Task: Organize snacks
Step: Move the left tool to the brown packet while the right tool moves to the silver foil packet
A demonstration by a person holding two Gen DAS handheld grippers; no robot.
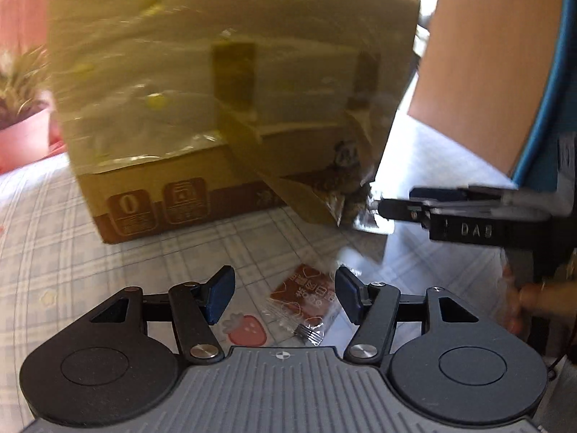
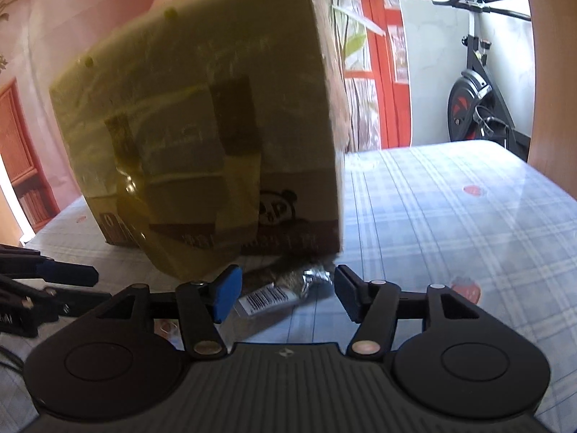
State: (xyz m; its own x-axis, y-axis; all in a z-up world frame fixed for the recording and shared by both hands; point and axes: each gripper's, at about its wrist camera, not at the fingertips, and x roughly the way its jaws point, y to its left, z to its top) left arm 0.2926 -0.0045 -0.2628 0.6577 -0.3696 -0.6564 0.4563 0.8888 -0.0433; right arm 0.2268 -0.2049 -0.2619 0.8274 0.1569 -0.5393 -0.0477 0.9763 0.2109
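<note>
Snack packet [image 1: 306,297] lies flat on checked tabletop [image 1: 90,270] before taped carton [image 1: 223,90]; left tongs [image 1: 285,294] half open, empty. Right tongs [image 2: 285,294] half open over foil snack [image 2: 285,285], not gripping.

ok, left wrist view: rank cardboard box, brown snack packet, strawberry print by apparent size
1. cardboard box, largest by far
2. brown snack packet
3. strawberry print, only slightly smaller than the packet; fisheye and nearness make that pair unsure

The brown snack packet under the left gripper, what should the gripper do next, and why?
Probably lower a little and close on it. The left gripper is open, and the brown snack packet lies flat on the checked tablecloth just ahead of its fingers, not yet touched.
</note>
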